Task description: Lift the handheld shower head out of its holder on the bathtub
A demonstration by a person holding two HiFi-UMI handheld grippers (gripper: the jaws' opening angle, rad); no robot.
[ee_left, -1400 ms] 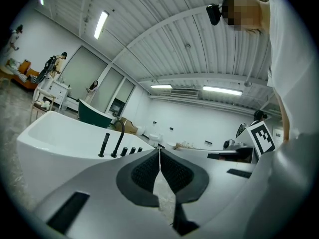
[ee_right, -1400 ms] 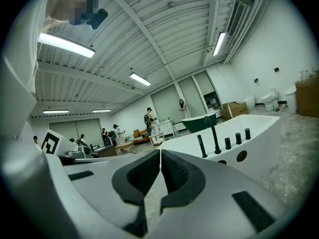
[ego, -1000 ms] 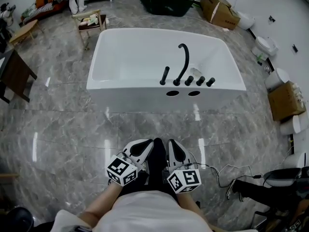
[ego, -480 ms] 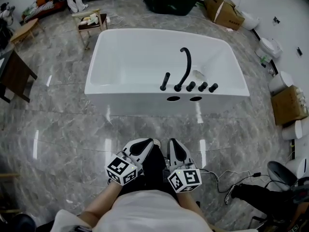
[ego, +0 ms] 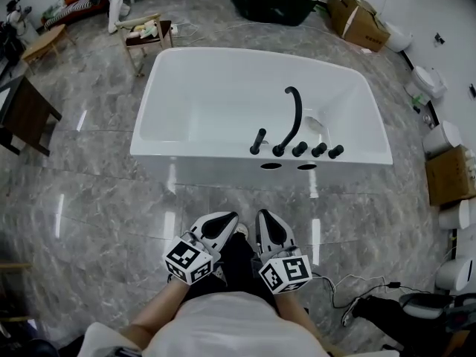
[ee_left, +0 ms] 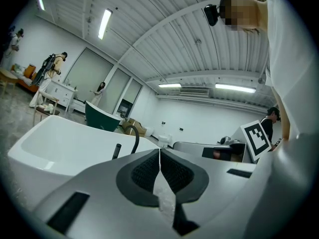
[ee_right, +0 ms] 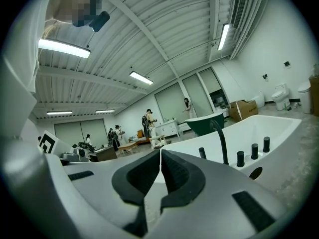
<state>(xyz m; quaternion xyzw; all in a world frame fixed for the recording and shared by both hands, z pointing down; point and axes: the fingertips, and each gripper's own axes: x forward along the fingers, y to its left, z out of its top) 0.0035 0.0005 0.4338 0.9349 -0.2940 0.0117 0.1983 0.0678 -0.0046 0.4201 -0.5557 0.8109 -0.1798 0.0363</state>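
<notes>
**Not at tub yet, both grippers shut & empty**

Tgt shower head (ego: 257,141) stands upright in its holder on bathtub (ego: 186,88) near rim, left of spout (ego: 291,117). Well ahead of left gripper (ego: 225,222) & right gripper (ego: 266,219). Right one looks marginally nearer, almost in line.

On the near rim of the one white bathtub (ego: 195,153) stand one black handheld shower head (ego: 257,141), one curved black spout (ego: 293,117) and three black knobs (ego: 318,150), with two oval holes (ego: 271,166) in the wall just below.
</notes>
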